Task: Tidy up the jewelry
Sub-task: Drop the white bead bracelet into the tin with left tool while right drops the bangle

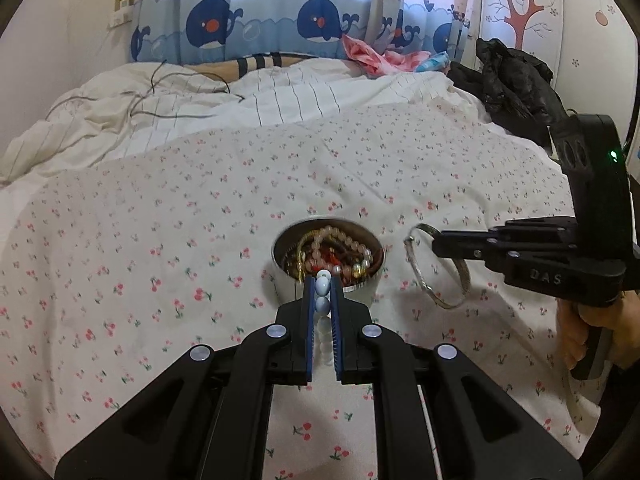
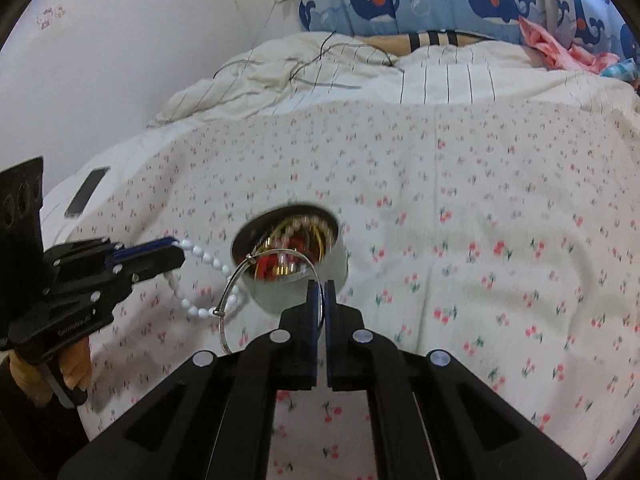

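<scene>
Whale-print curtains [image 1: 256, 20] hang behind a cherry-print bed [image 1: 160, 240].

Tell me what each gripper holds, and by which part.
Left gripper: white bead bracelet, pinched on a few beads. Right gripper: silver bangle, gripped on its band.

Cherry-print sheet [image 1: 160, 240] covers the bed. Striped duvet [image 1: 280, 96] lies bunched behind it. Whale curtain [image 1: 256, 24] hangs beyond. Black jacket [image 1: 516, 76] at right; phone [image 2: 87, 191] at left edge.

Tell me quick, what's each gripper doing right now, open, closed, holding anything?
Left gripper: closed on the white bead bracelet.
Right gripper: closed on the thin silver metal bangle.
</scene>
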`<state>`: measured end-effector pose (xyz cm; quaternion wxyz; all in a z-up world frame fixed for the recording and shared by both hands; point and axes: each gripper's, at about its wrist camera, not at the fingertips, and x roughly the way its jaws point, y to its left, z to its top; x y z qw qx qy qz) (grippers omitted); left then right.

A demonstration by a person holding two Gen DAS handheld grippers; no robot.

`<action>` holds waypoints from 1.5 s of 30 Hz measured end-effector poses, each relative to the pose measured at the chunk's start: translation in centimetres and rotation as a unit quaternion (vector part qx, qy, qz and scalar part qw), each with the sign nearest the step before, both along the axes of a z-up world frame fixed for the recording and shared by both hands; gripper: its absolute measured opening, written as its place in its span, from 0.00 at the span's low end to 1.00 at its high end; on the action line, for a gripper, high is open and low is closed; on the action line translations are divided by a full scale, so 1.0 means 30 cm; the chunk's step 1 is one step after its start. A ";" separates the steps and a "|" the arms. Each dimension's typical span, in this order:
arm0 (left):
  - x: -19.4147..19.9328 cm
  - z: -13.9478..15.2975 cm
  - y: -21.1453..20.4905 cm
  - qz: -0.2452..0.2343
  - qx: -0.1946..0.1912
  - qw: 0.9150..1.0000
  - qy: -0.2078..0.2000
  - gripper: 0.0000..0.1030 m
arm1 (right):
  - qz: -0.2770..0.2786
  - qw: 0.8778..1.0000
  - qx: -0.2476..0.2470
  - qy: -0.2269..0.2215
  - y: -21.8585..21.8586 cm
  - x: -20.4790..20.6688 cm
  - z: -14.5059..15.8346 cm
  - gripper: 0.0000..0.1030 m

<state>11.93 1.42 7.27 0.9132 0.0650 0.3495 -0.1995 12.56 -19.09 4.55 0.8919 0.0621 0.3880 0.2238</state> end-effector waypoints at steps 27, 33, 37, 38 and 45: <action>0.200 -0.010 -0.006 0.017 -0.104 0.994 0.031 0.07 | -0.041 0.998 -0.040 -0.038 0.029 0.114 0.028 0.03; 0.250 -0.124 -0.022 0.047 -0.063 0.993 0.092 0.07 | -0.032 0.995 -0.079 -0.047 0.084 0.129 0.008 0.03; 0.252 -0.111 0.007 0.067 -0.061 0.992 0.093 0.19 | -0.019 0.994 -0.092 -0.050 0.130 0.147 0.003 0.03; 0.251 -0.099 0.024 0.075 -0.068 0.991 0.091 0.23 | -0.013 0.994 -0.095 -0.051 0.147 0.152 0.001 0.03; 0.262 -0.053 0.131 0.126 -0.112 0.983 0.078 0.52 | 0.017 0.992 -0.118 -0.043 0.238 0.171 -0.025 0.04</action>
